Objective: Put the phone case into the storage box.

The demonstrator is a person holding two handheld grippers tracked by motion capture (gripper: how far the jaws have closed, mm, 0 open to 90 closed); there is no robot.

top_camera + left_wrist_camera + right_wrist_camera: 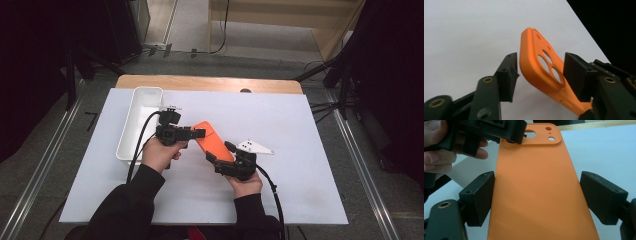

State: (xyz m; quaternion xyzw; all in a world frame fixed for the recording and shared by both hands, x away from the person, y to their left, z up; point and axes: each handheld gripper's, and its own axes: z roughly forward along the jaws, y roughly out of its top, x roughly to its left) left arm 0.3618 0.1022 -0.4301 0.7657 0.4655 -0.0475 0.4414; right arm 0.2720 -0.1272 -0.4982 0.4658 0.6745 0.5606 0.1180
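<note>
Orange phone case (212, 141) held off the table between both grippers.
Left gripper (539, 68) bracketed the camera-hole end, jaws apart, one pad close; right gripper (537, 195) straddled the lower body, jaws apart beside its edges. Whether either bore the weight, could not tell; probably a handover. White mat (280, 130) over wooden table (210, 82); white bin (140, 107) at left; dark room.

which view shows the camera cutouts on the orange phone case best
The left gripper view: the orange phone case is close, its cutouts large between the jaws. The right gripper view shows them partly covered; the high view shows the case small.
</note>
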